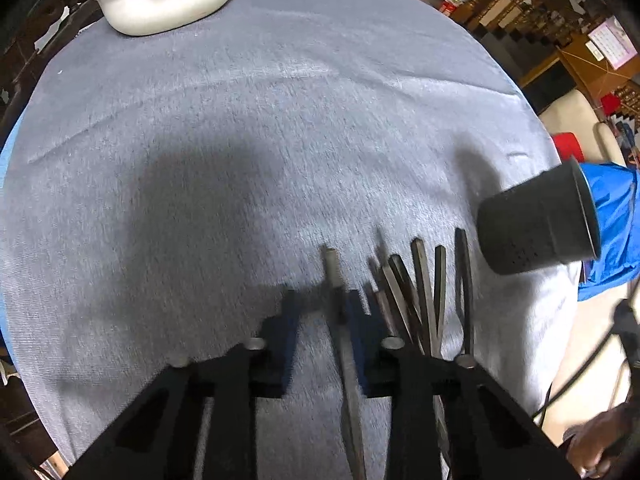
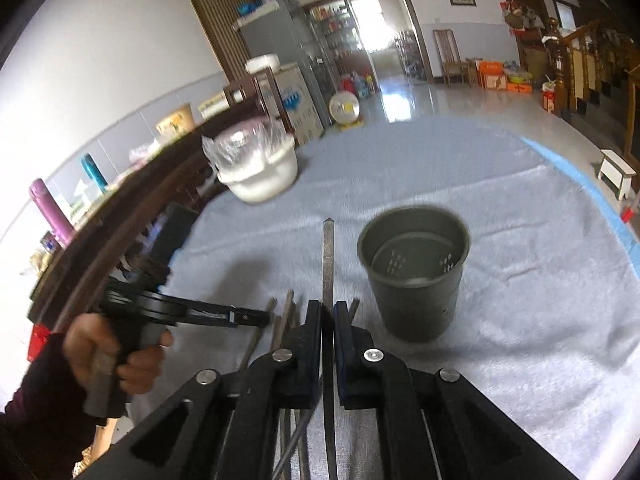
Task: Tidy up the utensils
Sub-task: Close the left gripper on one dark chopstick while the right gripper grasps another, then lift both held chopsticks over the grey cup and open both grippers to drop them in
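In the left wrist view several metal utensils point(image 1: 424, 292) lie fanned on the grey cloth point(image 1: 240, 120). My left gripper point(image 1: 324, 312) hangs over them, and one utensil handle point(image 1: 334, 276) lies between its jaws against the right pad; the left pad stands clear of it. The picture is blurred there. The dark perforated utensil cup point(image 1: 536, 224) stands upright to the right. In the right wrist view my right gripper point(image 2: 328, 308) is shut on a flat metal utensil point(image 2: 328, 256) that sticks out ahead, left of the cup point(image 2: 416, 280). The left gripper point(image 2: 264, 316) reaches into the utensil pile point(image 2: 284, 320) from the left.
A white bowl point(image 2: 260, 176) covered with plastic wrap sits at the far left of the table; the left wrist view also shows the bowl point(image 1: 160, 0). A hand point(image 2: 120, 352) in a dark sleeve holds the left gripper. A dark wooden sideboard point(image 2: 120, 208) runs along the left.
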{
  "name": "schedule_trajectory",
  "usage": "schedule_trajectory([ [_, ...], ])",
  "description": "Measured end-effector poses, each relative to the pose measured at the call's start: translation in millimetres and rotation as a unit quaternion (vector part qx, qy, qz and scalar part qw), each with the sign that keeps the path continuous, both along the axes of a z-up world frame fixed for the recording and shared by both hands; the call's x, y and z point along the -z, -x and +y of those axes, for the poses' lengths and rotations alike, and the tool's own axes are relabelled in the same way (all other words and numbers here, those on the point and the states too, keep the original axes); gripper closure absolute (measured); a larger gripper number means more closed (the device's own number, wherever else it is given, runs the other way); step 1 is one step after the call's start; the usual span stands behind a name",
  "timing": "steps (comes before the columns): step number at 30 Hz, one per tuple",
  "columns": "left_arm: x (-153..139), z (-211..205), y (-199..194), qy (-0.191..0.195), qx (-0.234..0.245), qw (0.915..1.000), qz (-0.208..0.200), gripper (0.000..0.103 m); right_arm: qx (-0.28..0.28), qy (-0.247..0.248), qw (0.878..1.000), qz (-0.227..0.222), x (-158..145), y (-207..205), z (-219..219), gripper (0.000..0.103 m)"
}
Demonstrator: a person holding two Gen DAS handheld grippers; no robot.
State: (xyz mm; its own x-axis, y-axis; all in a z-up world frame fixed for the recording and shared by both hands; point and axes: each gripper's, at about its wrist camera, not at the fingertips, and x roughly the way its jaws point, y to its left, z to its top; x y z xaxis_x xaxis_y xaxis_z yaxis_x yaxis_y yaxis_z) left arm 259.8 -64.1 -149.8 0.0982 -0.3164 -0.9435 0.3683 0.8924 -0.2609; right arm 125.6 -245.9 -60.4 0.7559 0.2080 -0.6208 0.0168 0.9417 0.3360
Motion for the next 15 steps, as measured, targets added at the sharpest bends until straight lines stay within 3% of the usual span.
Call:
schedule_trajectory([
  [1, 2, -1, -3, 0.001, -0.003, 1.0, 0.005, 0.095, 0.001, -0.004, 1.0, -0.008, -5, 2, -3, 0.096],
  [6, -9, 6, -5, 0.006, -0.025, 0.9996, -0.015, 0.096, 0.022, -0.017, 0.998, -0.048, -30, 7, -23, 0.096],
  [15, -116, 16, 28, 0.026, -0.023, 0.9897, -0.139, 0.098, 0.064, -0.061, 0.988, -0.129, -81, 14, -53, 0.096],
])
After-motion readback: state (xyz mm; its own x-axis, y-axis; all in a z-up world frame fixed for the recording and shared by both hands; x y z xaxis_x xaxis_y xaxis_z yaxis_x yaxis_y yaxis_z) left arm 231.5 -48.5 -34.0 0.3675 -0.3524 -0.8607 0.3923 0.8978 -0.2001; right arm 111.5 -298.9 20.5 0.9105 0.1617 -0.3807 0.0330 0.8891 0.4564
